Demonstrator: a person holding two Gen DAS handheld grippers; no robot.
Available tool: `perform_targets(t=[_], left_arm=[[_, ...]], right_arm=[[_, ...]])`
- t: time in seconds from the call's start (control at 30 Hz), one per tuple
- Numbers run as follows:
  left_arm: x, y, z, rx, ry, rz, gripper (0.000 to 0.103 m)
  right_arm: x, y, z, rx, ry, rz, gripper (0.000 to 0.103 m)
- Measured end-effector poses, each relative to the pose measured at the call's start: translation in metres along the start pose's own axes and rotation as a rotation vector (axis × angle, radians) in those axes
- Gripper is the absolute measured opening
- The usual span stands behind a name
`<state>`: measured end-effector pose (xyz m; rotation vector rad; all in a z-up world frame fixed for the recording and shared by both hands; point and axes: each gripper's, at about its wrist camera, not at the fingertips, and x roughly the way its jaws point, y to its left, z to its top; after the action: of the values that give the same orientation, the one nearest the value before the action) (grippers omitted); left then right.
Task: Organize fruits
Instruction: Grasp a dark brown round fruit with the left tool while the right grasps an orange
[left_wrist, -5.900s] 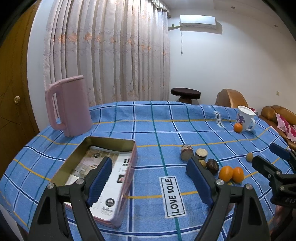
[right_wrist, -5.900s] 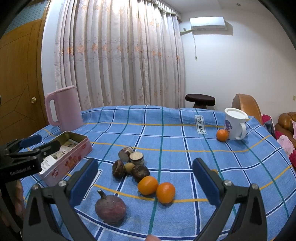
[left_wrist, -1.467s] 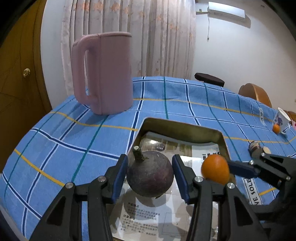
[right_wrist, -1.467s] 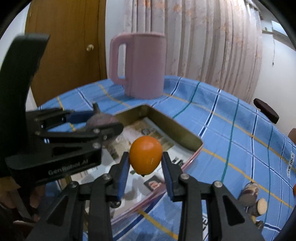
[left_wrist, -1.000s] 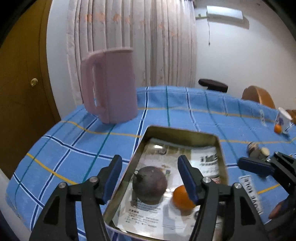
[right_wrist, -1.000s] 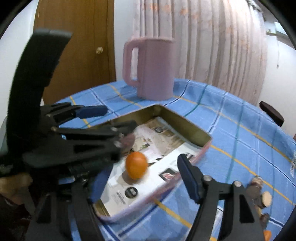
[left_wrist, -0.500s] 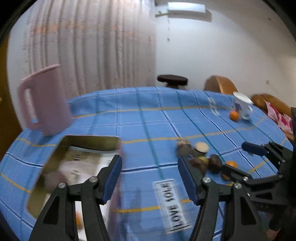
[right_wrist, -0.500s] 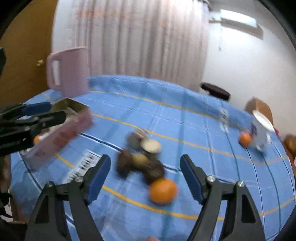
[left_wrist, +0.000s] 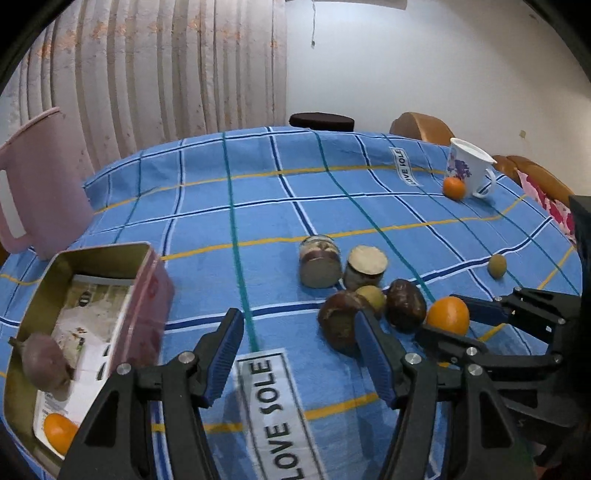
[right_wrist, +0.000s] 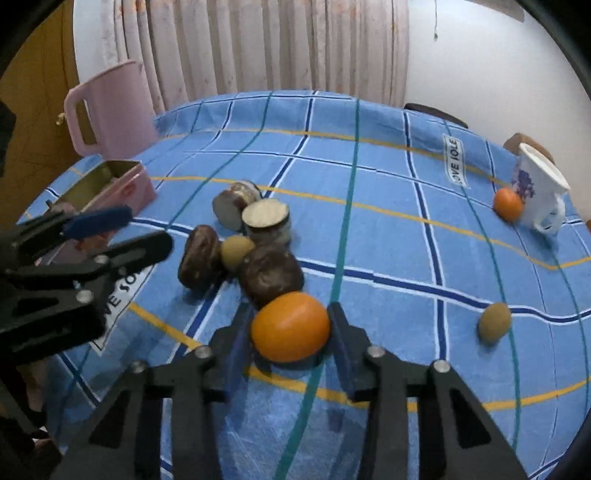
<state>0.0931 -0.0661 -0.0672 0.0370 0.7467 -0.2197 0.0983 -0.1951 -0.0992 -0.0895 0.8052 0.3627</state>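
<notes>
My right gripper (right_wrist: 290, 321) is closing on an orange (right_wrist: 290, 326) that rests on the blue checked cloth, and both pads touch its sides. In the left wrist view that orange (left_wrist: 447, 315) sits between the right fingers. My left gripper (left_wrist: 299, 325) hangs open and empty over the cloth, its right finger just in front of a dark brown fruit (left_wrist: 336, 325). A second brown fruit (left_wrist: 404, 304) and a small greenish one (left_wrist: 371, 297) lie beside it. At the left, the tin box (left_wrist: 103, 249) holds a purple fruit (left_wrist: 42, 360) and an orange (left_wrist: 59, 432).
Two small jars (left_wrist: 319, 260) lie on their sides behind the fruit pile. A pink jug (left_wrist: 37, 188) stands behind the tin. A white cup (left_wrist: 467, 171) with an orange (left_wrist: 453, 187) against it is at the far right, and a small fruit (left_wrist: 496, 265) lies alone.
Both grippers let their fruits go into the tin, then swung right to the pile. The right jaws have narrowed onto the orange on the cloth. The left jaws keep the same width.
</notes>
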Motion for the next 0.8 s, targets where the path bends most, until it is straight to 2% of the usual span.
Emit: perform_targets(t=[0.1, 0.2, 0.33, 0.43, 0.47, 0.5, 0.53, 0.8], left_arm=[[0.004, -0.008, 0.001, 0.022, 0.005, -0.019, 0.064], [0.011, -0.015, 0.001, 0.047, 0.024, -0.026, 0.064], [0.021, -0.015, 0.002, 0.035, 0.055, -0.059, 0.064], [0.03, -0.013, 0.004, 0.009, 0.092, -0.113, 0.064], [0.031, -0.011, 0.004, -0.002, 0.096, -0.129, 0.062], [0.031, -0.01, 0.004, -0.01, 0.097, -0.129, 0.048], [0.03, -0.01, 0.004, -0.009, 0.097, -0.136, 0.044], [0.014, -0.007, -0.001, -0.007, 0.033, -0.13, 0.044]], right_arm=[[-0.008, -0.005, -0.002, 0.032, -0.044, -0.025, 0.042], [-0.011, -0.009, -0.001, 0.057, -0.051, -0.034, 0.042], [-0.011, -0.01, 0.0, 0.069, -0.054, -0.041, 0.042], [-0.011, -0.008, 0.0, 0.061, -0.051, -0.046, 0.042], [-0.011, -0.008, 0.001, 0.06, -0.05, -0.046, 0.042], [-0.011, -0.008, 0.0, 0.06, -0.05, -0.045, 0.042], [-0.011, -0.008, 0.0, 0.062, -0.05, -0.044, 0.042], [-0.019, -0.006, -0.002, 0.055, -0.097, -0.046, 0.042]])
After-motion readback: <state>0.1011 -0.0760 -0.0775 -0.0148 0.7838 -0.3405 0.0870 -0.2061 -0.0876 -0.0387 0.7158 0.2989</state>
